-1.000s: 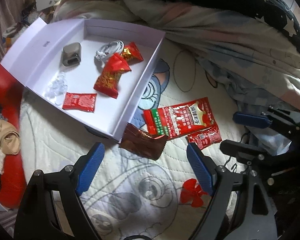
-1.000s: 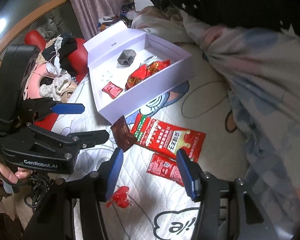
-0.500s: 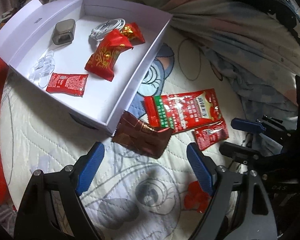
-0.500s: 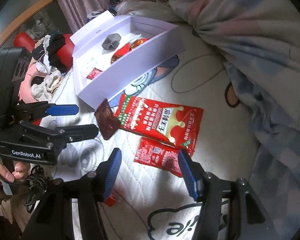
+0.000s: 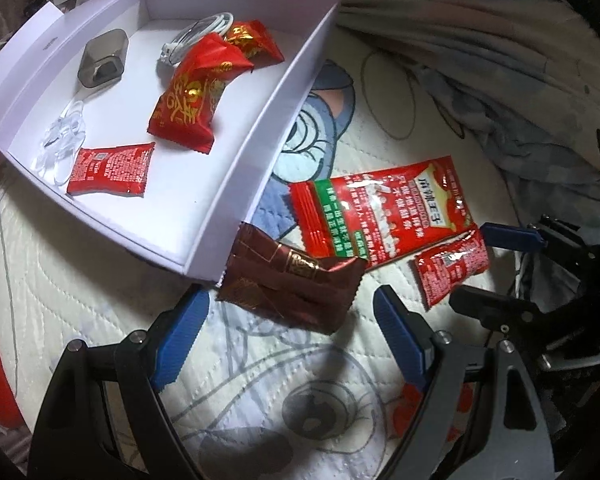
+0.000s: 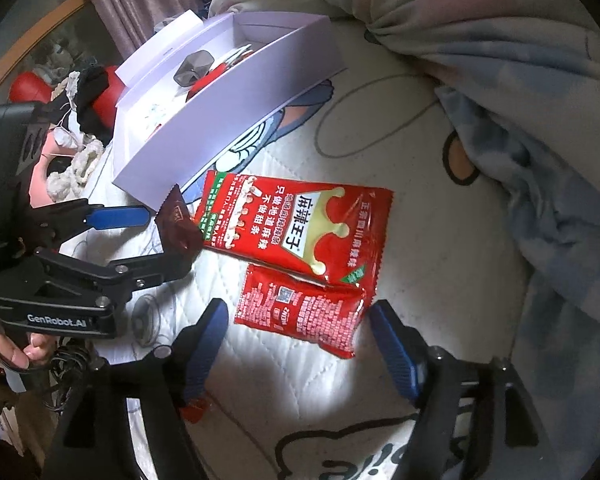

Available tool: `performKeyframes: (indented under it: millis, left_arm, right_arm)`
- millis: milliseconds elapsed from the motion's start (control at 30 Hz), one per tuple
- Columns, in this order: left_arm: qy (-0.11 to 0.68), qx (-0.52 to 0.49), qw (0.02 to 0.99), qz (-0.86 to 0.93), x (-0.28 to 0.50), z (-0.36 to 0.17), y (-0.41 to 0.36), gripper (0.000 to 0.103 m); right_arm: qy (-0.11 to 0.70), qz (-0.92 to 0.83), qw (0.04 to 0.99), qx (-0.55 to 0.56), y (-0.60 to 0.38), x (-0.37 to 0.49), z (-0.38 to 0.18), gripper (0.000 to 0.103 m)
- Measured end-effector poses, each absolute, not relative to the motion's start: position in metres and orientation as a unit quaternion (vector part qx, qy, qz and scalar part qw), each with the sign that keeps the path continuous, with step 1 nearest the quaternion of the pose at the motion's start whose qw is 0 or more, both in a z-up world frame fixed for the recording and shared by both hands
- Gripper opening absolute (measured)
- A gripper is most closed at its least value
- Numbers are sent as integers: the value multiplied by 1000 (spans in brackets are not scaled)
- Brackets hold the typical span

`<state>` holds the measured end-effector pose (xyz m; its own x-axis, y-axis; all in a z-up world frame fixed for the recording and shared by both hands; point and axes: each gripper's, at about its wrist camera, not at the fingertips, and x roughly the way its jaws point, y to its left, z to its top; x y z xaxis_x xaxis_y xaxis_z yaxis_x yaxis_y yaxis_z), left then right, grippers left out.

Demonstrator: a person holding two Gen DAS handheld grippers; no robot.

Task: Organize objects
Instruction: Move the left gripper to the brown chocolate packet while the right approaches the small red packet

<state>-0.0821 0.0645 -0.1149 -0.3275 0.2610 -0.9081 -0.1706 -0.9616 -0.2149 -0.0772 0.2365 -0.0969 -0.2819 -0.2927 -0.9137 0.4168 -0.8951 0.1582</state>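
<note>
A white open box (image 5: 244, 184) lies on the bed and holds red snack packets (image 5: 192, 108), a grey case (image 5: 102, 64) and a white cable. A brown wrapper (image 5: 292, 284) lies just outside its near corner. My left gripper (image 5: 288, 336) is open and empty, just short of the wrapper. A large red packet (image 6: 296, 224) and a small red sachet (image 6: 300, 312) lie on the sheet. My right gripper (image 6: 296, 344) is open and empty, its fingers either side of the sachet's near edge.
A rumpled blanket (image 6: 520, 60) fills the right and far side. Clothes and a red cushion (image 6: 32, 84) lie left of the box. A small red clip (image 6: 194, 410) lies on the cartoon-print sheet near my right gripper.
Both grippers have moved forward and down: the left toward the brown wrapper, the right toward the small red sachet. Both stay open.
</note>
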Motion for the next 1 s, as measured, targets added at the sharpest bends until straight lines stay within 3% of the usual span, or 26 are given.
performKeyframes:
  millis: [300,667,833,1000]
  left_arm:
    - [-38,-563,125,816,-85,-121,69,89]
    - [-47,-551,83,829,-83,-124,75,92]
    - [-59,-543,69,835,-78,-124,71,77]
    - [-55,-547,54,834,-75,-124,75,69]
  right_arm:
    - [79,-804,186,560,229,-81,-104,84]
    - [40,-811,152,563,237,-81,-108,86]
    - [44,-816,147,558,243,-77,-107,62]
    - [53,-817,150,554,243,-73,-105,48]
